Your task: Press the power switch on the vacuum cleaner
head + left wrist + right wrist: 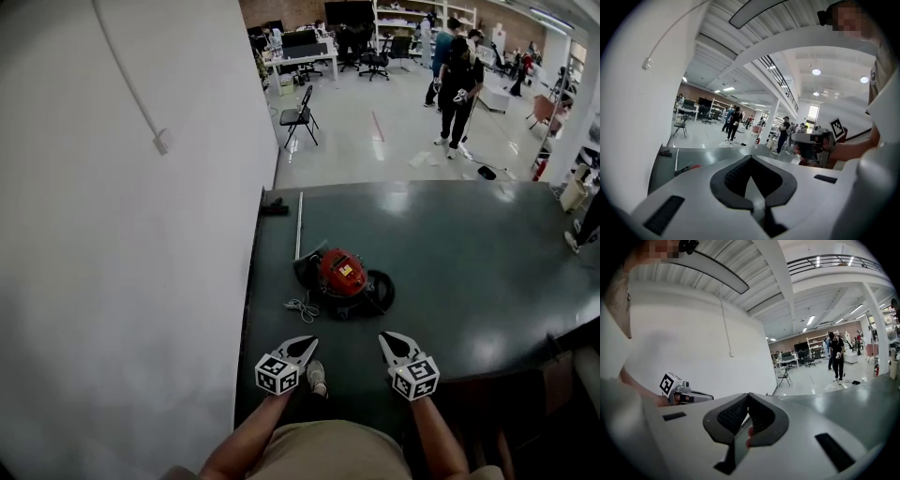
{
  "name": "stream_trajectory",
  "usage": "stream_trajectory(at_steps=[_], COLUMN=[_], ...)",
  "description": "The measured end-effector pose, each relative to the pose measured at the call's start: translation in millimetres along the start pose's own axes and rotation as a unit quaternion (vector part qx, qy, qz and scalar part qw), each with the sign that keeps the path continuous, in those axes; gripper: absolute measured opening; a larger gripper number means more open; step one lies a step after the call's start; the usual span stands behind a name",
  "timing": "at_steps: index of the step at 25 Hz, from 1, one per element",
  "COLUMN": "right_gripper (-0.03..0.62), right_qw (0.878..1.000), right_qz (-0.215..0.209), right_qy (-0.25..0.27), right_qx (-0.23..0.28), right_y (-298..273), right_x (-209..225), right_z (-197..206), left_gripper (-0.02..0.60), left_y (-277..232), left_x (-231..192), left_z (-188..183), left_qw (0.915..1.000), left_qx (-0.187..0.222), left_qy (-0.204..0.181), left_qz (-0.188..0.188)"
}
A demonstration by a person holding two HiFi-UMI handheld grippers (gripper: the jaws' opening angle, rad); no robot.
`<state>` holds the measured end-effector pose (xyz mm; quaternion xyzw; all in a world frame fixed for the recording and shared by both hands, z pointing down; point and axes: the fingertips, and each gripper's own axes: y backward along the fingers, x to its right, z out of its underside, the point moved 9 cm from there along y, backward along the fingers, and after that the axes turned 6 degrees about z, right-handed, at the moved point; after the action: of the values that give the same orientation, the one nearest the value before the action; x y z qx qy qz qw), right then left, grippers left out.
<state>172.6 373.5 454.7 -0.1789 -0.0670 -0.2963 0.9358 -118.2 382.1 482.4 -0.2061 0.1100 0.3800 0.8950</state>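
The vacuum cleaner (343, 277) is a round red-and-black canister with a yellow label on top. It sits on the dark green floor mat (450, 262) just ahead of me. Both grippers are held low, short of it and not touching it. My left gripper (309, 344) points at the vacuum's near left side, my right gripper (385, 339) at its near right side. In the left gripper view the jaws of the left gripper (750, 159) meet with nothing between them. The right gripper (748, 396) looks the same in its own view. Only a red sliver of the vacuum (695, 166) shows past the left jaws.
A white wall (122, 234) runs along the left of the mat. A coiled white cable (302, 306) lies by the vacuum, with a long white strip (298, 225) and a small black object (275, 206) beyond. A folding chair (299, 115) and a person (457, 89) stand far off.
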Motion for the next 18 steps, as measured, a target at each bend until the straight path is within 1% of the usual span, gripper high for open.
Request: stream_trajectory(at_steps=[6,10,14,18], right_gripper=[0.009,0.009,0.009,0.009], right_qw=[1.0,0.999,0.998,0.997], right_qz=[0.025,0.044,0.063,0.081], right_qy=[-0.019,-0.031,-0.021,-0.005], right_qx=[-0.002,-0.004,-0.011,-0.016], right_y=[-79.0,-132.2,-186.1,-225.3], right_x=[25.8,39.2,52.7,64.0], right_z=[-23.4,-38.9,-49.0,-52.4], left_gripper=[0.006,0.006,0.006,0.006], left_y=[-38.2,-53.0,-68.1,-81.7], left_x=[-71.9,-131.0,-193.6,-243.8], left_z=[-34.3,-62.4,-88.0,-108.3], left_qw=[0.9992,0.9988,0.9984,0.9986], left_qx=[-0.024,-0.033,-0.034,-0.025], left_qy=[-0.001,-0.004,-0.014,-0.015], left_qz=[0.03,0.036,0.043,0.044])
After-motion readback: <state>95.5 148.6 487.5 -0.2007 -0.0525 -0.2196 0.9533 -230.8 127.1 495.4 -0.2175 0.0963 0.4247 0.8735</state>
